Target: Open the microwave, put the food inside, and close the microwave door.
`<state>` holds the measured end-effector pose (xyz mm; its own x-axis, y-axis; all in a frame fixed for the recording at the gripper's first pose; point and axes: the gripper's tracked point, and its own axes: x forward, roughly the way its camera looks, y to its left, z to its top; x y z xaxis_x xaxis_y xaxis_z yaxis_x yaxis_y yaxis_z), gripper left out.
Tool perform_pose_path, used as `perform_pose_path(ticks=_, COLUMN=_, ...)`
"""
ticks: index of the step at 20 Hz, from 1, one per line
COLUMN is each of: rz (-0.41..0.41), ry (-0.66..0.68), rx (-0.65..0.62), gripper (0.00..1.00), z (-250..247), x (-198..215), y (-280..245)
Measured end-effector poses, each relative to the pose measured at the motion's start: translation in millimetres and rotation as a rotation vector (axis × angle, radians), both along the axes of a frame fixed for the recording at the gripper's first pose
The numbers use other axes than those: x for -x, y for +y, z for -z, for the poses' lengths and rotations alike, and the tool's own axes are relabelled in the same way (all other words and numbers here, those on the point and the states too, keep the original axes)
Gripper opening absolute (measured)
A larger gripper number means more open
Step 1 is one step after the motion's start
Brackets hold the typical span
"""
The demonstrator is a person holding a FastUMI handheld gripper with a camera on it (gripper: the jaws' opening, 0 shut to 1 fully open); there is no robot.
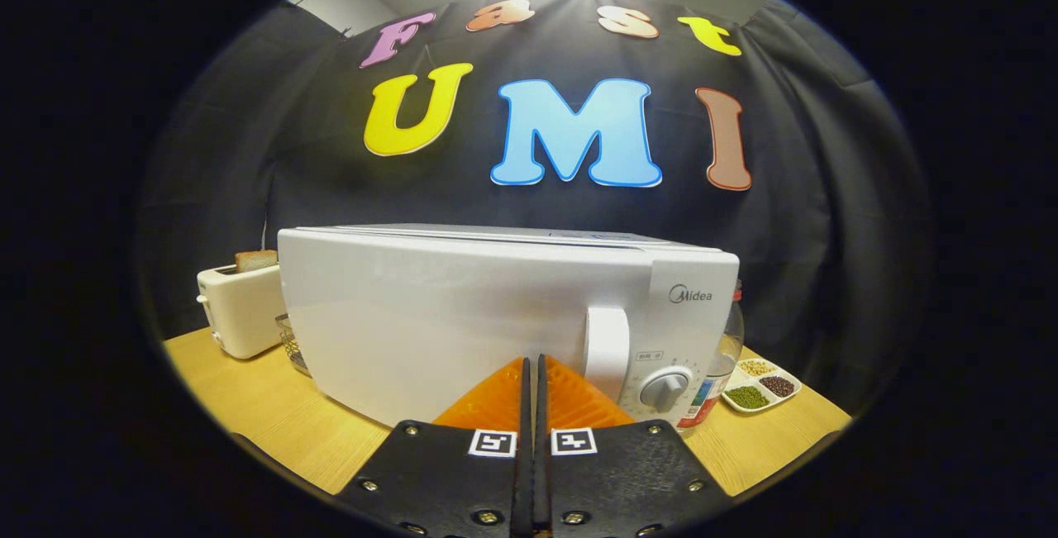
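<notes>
- Wooden table (248,406) in a black-draped booth; items on it listed from our tool outward.
- gripper (533,368): we see its orange fingers (496,402) pressed together, nothing between them, tips close to the microwave front.
- microwave (430,315): white, door closed, just ahead of the fingers; handle (607,352) and dial (664,389) right of them.
- toaster (241,307): left of the microwave, toast (255,259) sticking up.
- wire basket (291,345): between toaster and microwave.
- bottle (721,364): behind the microwave's right end.
- divided dish (760,388): beans and grains, far right.
</notes>
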<state>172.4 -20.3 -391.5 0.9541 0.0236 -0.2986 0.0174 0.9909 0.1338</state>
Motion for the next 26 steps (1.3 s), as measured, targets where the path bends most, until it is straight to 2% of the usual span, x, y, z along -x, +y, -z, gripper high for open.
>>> perform_pose_path(ticks=2, rz=0.038, ry=-0.02, rx=0.031, gripper=0.02, z=-2, x=-7, y=-1)
perform_pose_path(ticks=3, rz=0.027, ry=0.001, rx=0.053, gripper=0.02, z=6, x=-13, y=0)
perform_pose_path(ticks=4, rz=0.047, ry=-0.035, rx=0.047, gripper=0.04, z=-3, x=-1, y=2)
perform_pose_path(ticks=5, rz=0.051, ry=-0.013, rx=0.071, gripper=0.09, z=4, x=-13, y=2)
perform_pose_path(ticks=7, rz=0.044, ry=-0.004, rx=0.104, gripper=0.09, z=4, x=-12, y=2)
perform_pose_path(ticks=10, rz=0.008, ry=0.052, rx=0.027, gripper=0.09, z=0, x=1, y=7)
perform_pose_path(ticks=14, rz=-0.017, ry=0.063, rx=-0.016, gripper=0.09, z=-27, x=36, y=10)
perform_pose_path(ticks=16, rz=-0.049, ry=0.047, rx=-0.05, gripper=0.09, z=-52, x=59, y=17)
perform_pose_path(ticks=20, rz=-0.075, ry=-0.071, rx=0.009, gripper=0.09, z=-133, x=102, y=15)
perform_pose_path(ticks=26, rz=-0.043, ry=-0.171, rx=-0.028, gripper=0.09, z=-245, x=146, y=2)
